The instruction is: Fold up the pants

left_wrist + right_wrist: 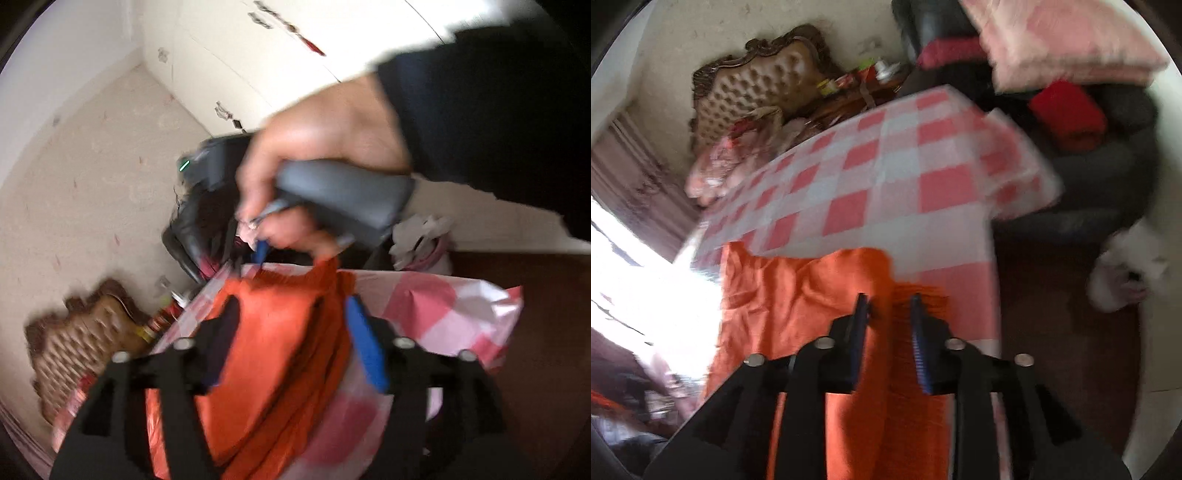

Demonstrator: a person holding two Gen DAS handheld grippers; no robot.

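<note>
Orange pants (273, 332) (798, 295) lie bunched in folds on a table with a red-and-white checked cloth (424, 302) (886, 166), near its right edge. In the left wrist view my left gripper (291, 321) stands open, its fingers spread wide on either side of the folded cloth without pinching it. A person's hand (325, 147) in a black sleeve holds the right gripper above the far end of the pants, where one blue fingertip (260, 253) shows. In the right wrist view my right gripper (888, 302) is open, its pads apart over the pants' edge.
A tufted brown headboard (85, 332) (757, 85) stands beyond the table's left end. A dark sofa (1108, 184) with a pink pillow (1071, 44) and a red cushion (1067, 110) sits at the right. Dark floor (1052, 314) and a white bundle (1126, 273) lie beside the table. White wardrobe doors (295, 55) stand behind.
</note>
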